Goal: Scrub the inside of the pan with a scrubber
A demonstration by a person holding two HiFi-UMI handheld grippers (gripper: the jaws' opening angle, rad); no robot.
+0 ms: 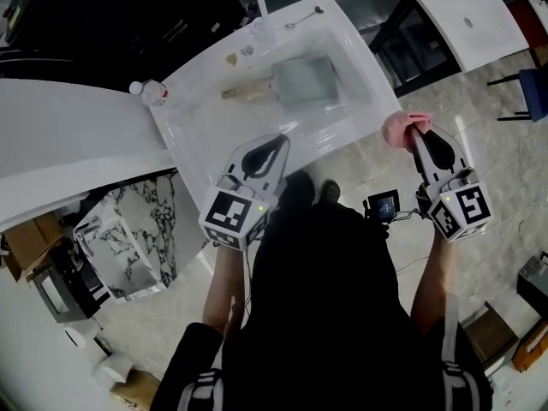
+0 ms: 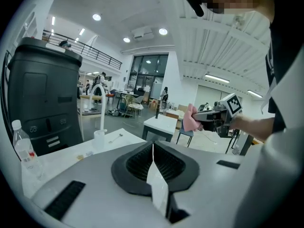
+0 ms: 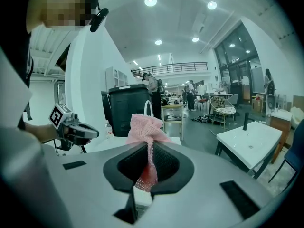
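Note:
A square grey pan [image 1: 304, 82] with a wooden handle [image 1: 244, 92] lies in the white sink basin [image 1: 351, 101]. My left gripper [image 1: 279, 140] hovers over the basin's near rim, short of the pan. In its own view the left gripper [image 2: 153, 148] is shut with nothing between the jaws. My right gripper [image 1: 413, 132] is off to the right of the sink, above the floor, shut on a pink mesh scrubber [image 1: 396, 129]. In the right gripper view the scrubber [image 3: 146, 126] bunches up above the right gripper [image 3: 151, 148]. Both grippers point level, so the pan is hidden in their views.
A water bottle [image 1: 150, 91] stands at the sink's left corner. A clear cup [image 1: 259, 31] and a spoon [image 1: 304, 17] sit at its far edge. A second white sink table [image 1: 467, 15] stands to the right, and a black bin [image 2: 42, 103] behind the counter.

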